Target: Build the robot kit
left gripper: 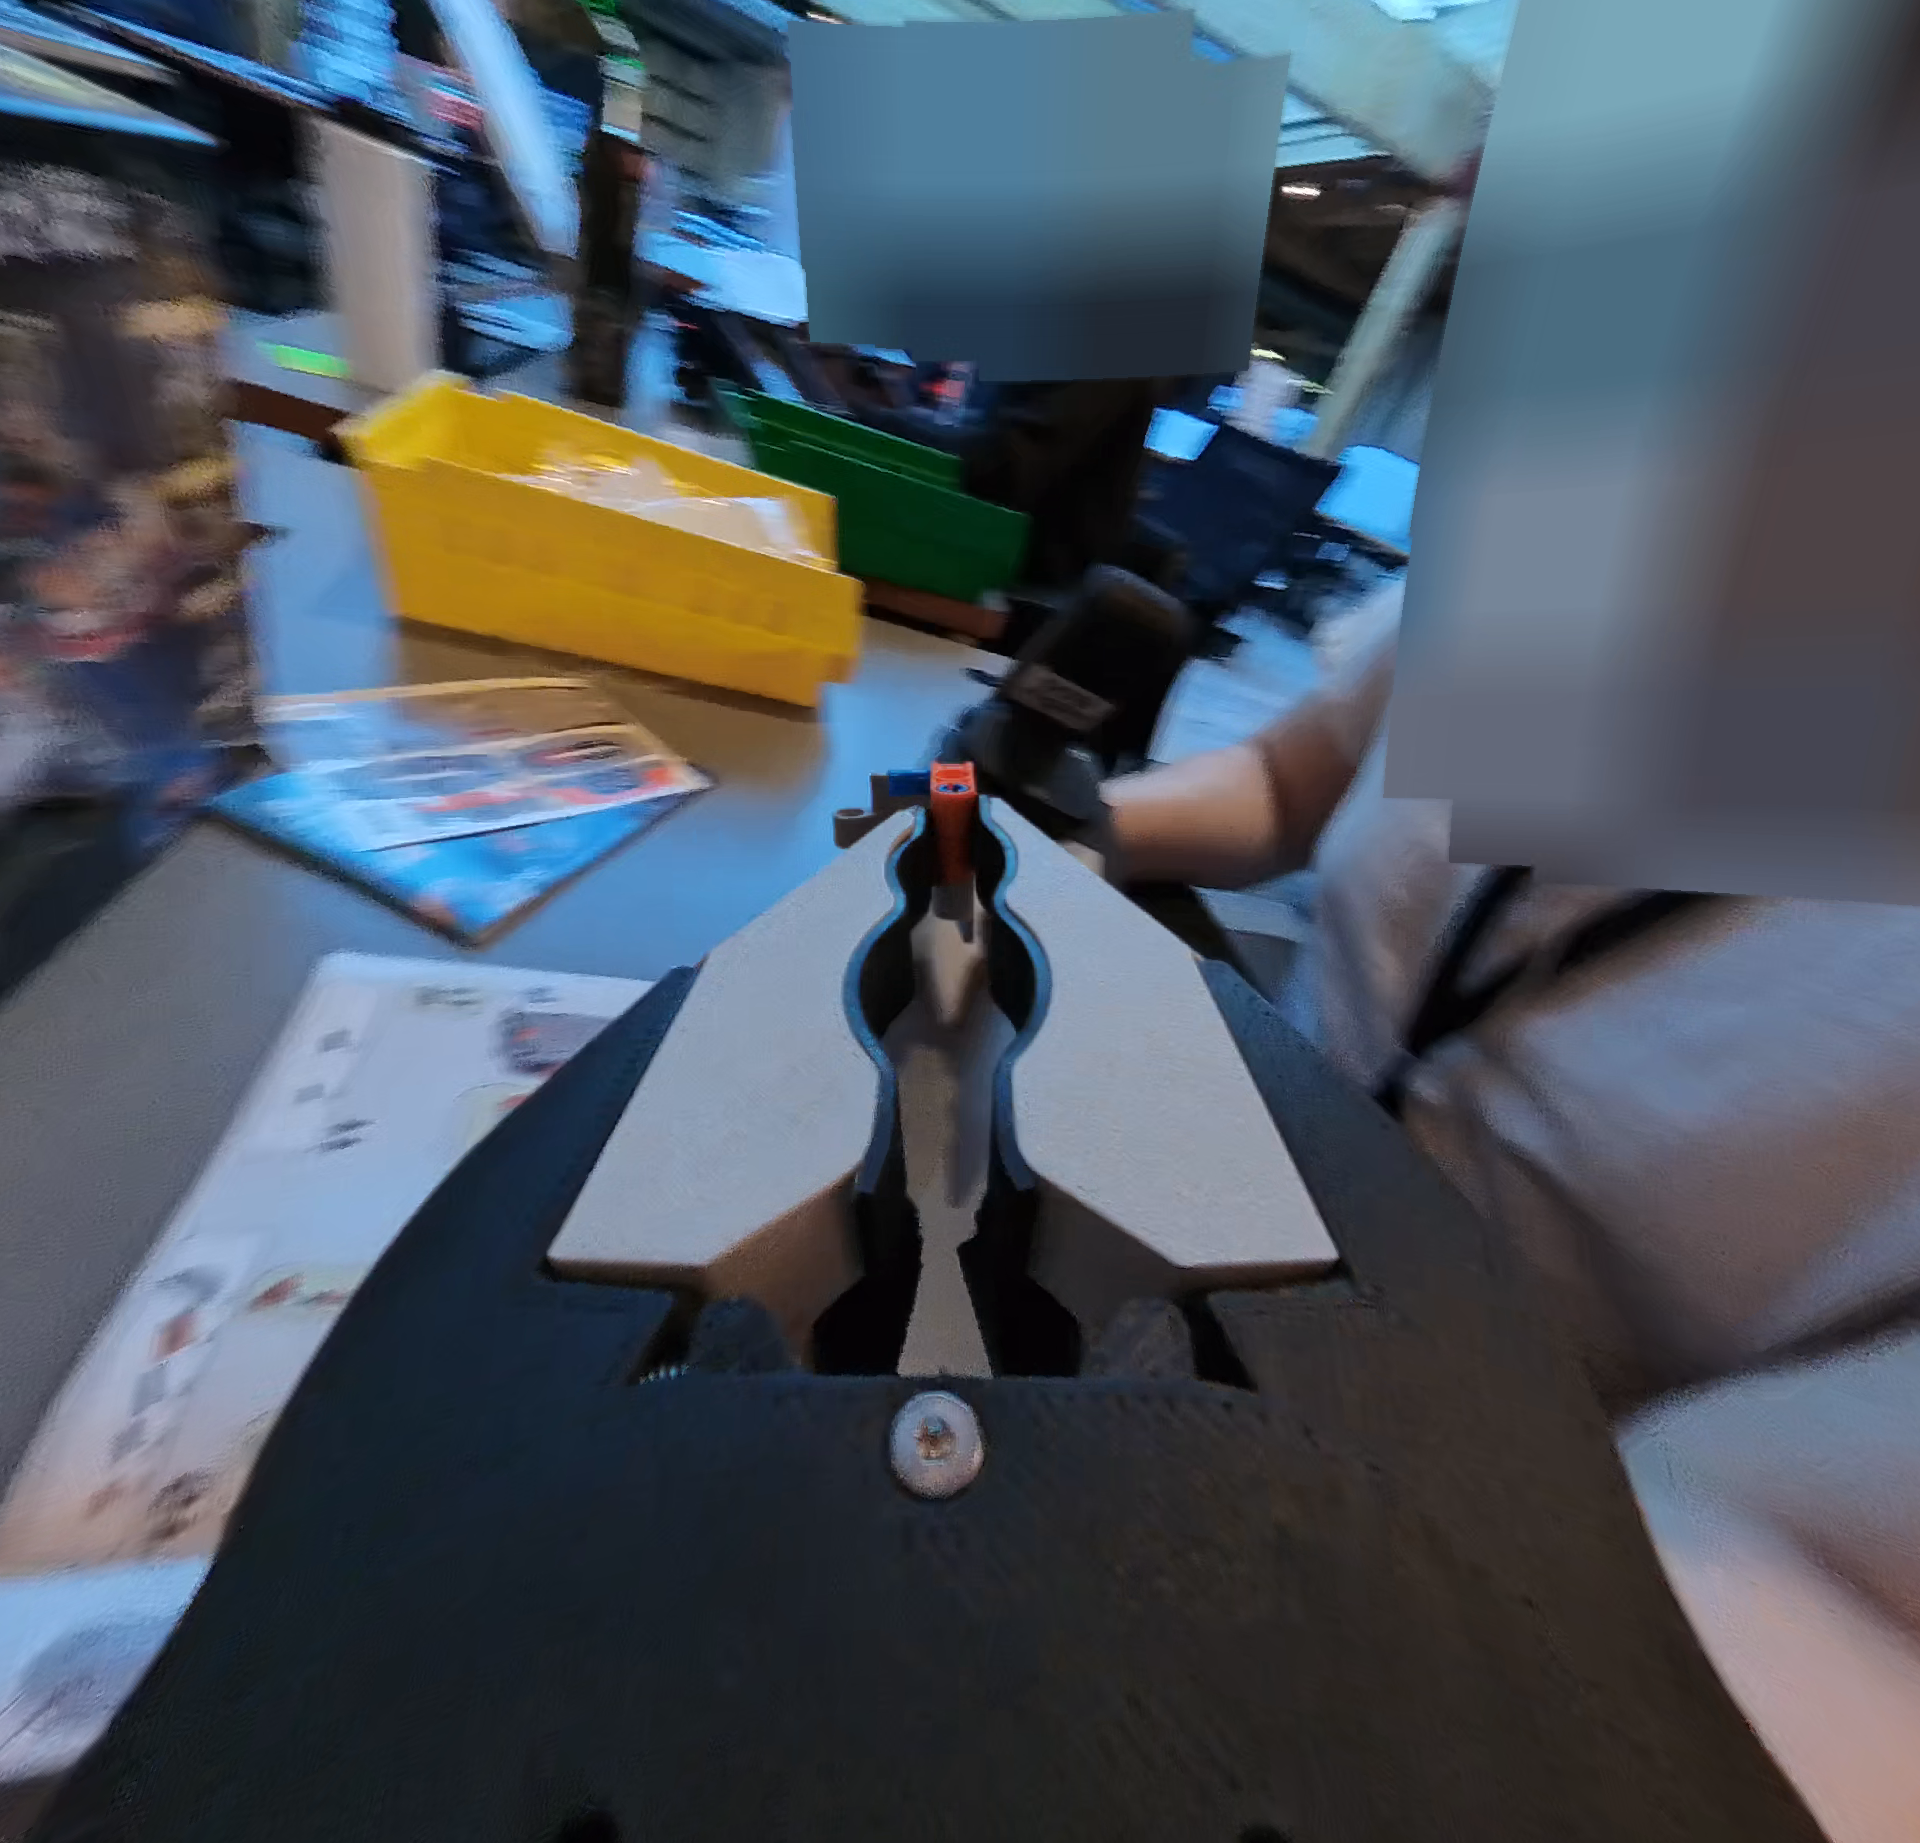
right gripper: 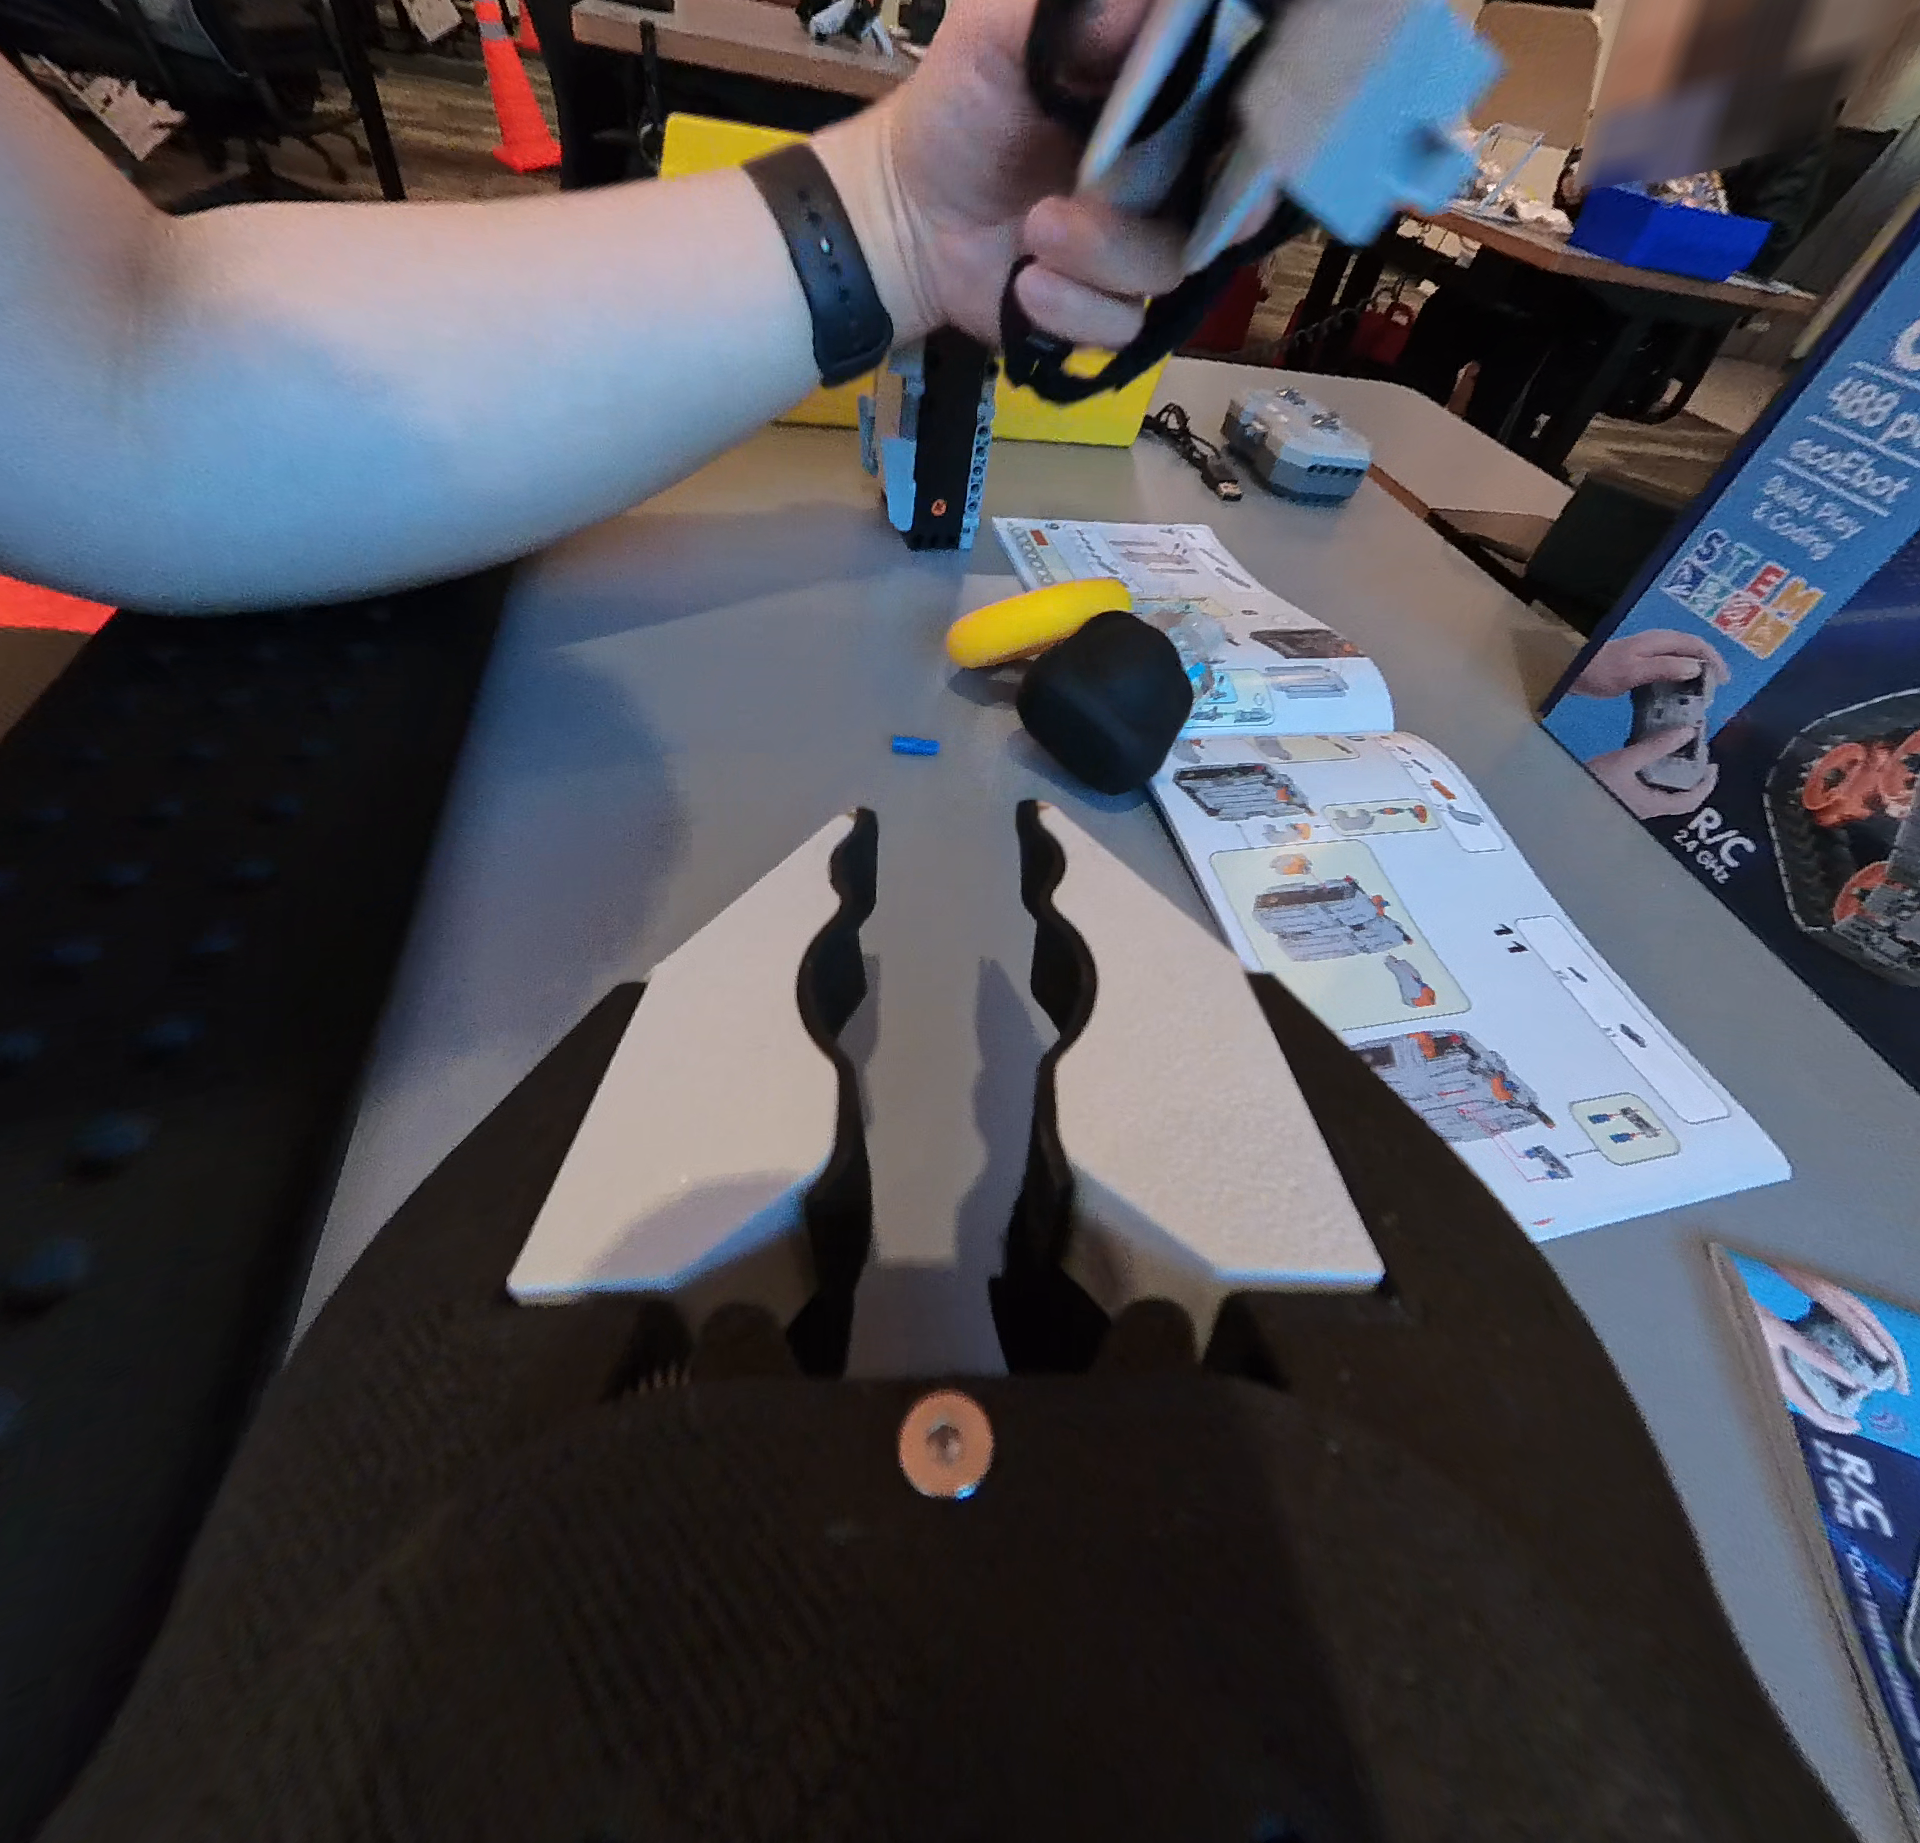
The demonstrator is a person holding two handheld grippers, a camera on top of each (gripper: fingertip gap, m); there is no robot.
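Motion blur hides much beyond the left claw [left gripper: 951, 819], clamped on an orange piece [left gripper: 952, 817]. Yellow bin [left gripper: 613, 567] ahead-left holds clear bags. Right claw [right gripper: 945, 825] gapes empty; blue pin [right gripper: 914, 746] just ahead.

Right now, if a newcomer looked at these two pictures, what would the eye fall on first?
Probably the left gripper, shut on a small orange and grey plastic building piece held up above the grey table. Next, the bright yellow plastic bin behind it. In the right wrist view, the open right gripper hovers near a yellow disc and a rounded black block on an open instruction booklet.
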